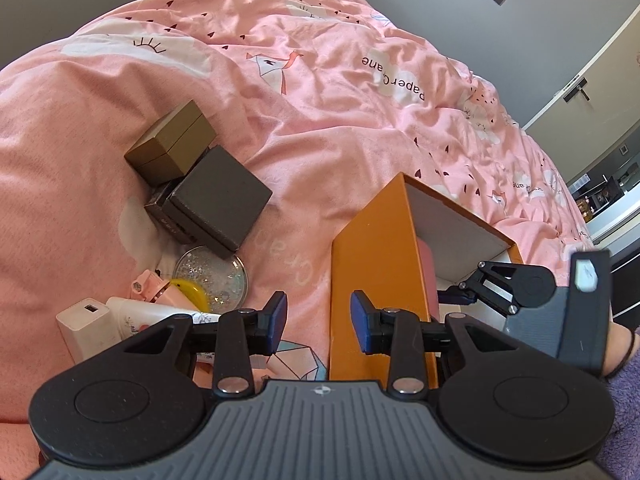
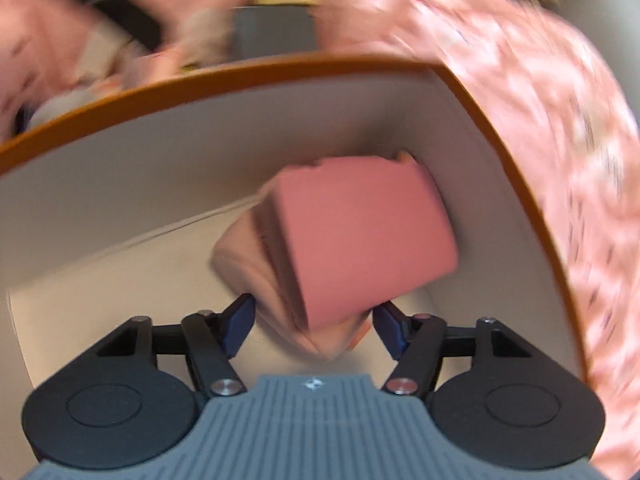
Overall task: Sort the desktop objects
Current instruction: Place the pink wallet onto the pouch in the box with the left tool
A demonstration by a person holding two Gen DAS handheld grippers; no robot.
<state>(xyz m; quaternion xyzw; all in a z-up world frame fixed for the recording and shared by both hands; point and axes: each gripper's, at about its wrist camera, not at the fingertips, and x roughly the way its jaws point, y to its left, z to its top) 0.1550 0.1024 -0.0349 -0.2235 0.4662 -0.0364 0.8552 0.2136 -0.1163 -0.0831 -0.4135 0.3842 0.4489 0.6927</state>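
Setting: a bed under a pink printed duvet (image 1: 340, 92) carries everything here (no worktop in sight).
Orange box: the open orange box (image 1: 376, 280) stands on the duvet, white inside, its rim clear in the right wrist view (image 2: 240, 72).
Pink item: a pink block-shaped thing (image 2: 360, 236) with a softer, paler fold beneath it sits inside the box, against the far wall.
Right tool: the right tool (image 2: 312, 322) reaches into the box, its pads standing on either side of the pink item's near end; the view is blurred, so I cannot tell whether they press on it.
Left tool: the left tool (image 1: 318, 322) is part open and holds nothing, with the box's orange wall just ahead of the gap.
Still to sort: a gold box (image 1: 172, 144) and a dark grey box (image 1: 220, 196) touching each other, a glittery round disc (image 1: 212, 276), a white charger (image 1: 86, 328).
Handling: the pink item looks light and yielding, likely to squash or tilt; take it across its flat sides, mid-length.
Boxes: stiff card, probably light; grip opposite flat faces, since smooth sides may slip.
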